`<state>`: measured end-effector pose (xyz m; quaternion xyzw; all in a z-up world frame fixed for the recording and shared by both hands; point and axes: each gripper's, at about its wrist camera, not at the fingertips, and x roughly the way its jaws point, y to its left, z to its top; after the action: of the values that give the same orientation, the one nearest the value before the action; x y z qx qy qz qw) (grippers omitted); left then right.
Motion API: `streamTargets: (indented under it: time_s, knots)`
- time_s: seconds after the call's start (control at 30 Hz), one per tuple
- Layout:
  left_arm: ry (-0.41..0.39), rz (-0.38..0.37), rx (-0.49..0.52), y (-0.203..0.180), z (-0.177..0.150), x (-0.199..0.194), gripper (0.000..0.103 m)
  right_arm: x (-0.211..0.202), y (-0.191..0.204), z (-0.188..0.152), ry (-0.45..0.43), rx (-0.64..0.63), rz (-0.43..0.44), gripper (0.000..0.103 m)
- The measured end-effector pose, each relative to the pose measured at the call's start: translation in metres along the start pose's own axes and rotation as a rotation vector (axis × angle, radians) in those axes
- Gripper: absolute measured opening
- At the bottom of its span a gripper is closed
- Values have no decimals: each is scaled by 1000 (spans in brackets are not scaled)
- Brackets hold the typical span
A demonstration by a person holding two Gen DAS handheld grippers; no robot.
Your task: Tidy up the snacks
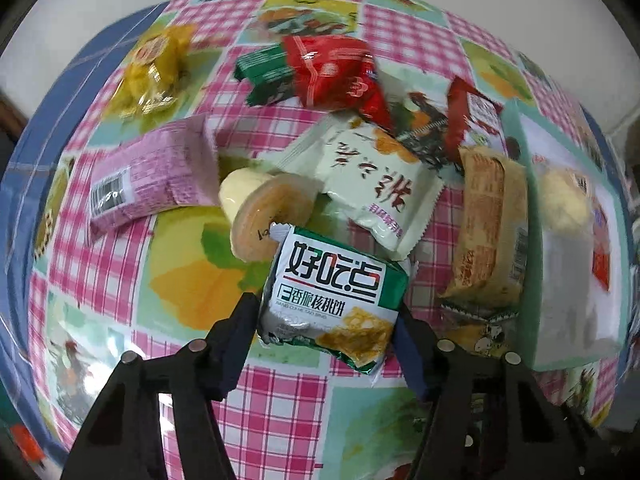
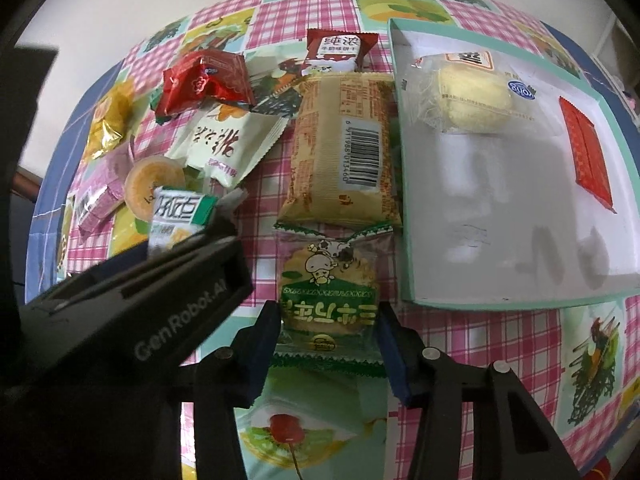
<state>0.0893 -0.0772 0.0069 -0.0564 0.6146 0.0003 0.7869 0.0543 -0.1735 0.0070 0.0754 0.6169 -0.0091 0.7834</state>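
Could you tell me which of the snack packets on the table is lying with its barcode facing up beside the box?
The long tan packet lies against the box's left wall, its large barcode facing up. The pink packet also shows a barcode, but lies across the pile from the box.

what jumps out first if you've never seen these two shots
The loud pink-checked tablecloth under a heap of snack packets at mid-table. Nearest each lens, a packet sits between claw fingers: a green-and-white biscuit pack in the left claw, a cow-print cracker pack in the right claw. A shallow white box at right holds a pale cake and a red sachet.
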Motion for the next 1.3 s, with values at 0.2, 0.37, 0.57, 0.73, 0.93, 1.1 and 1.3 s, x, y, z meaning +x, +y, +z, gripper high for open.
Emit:
streamTargets:
  time_s: [0.2, 0.37, 0.57, 0.73, 0.93, 1.1, 1.3]
  knots:
    - [0, -5, -45, 11, -3, -4, 65, 0, -2, 0, -1, 0, 0, 51]
    - [-1, 0, -45, 12, -5, -4, 65, 2, 1, 0, 2, -12, -4, 51]
    - [11, 3, -73, 19, 2, 0, 61, 8, 2, -1, 1, -15, -1, 50]
    - [3, 16, -91, 25, 0, -6, 60, 0, -8, -2, -2, -12, 25, 49]
    - [-56, 13, -135, 39, 0, -30, 59, -20, -12, -1, -42, -9, 56, 49]
    - [-130, 9, -157, 45, -1, -56, 59, -45, -12, -3, -106, -5, 89, 49]
    - [-217, 3, -171, 43, -4, -83, 59, -69, -16, -4, -169, -8, 95, 49]
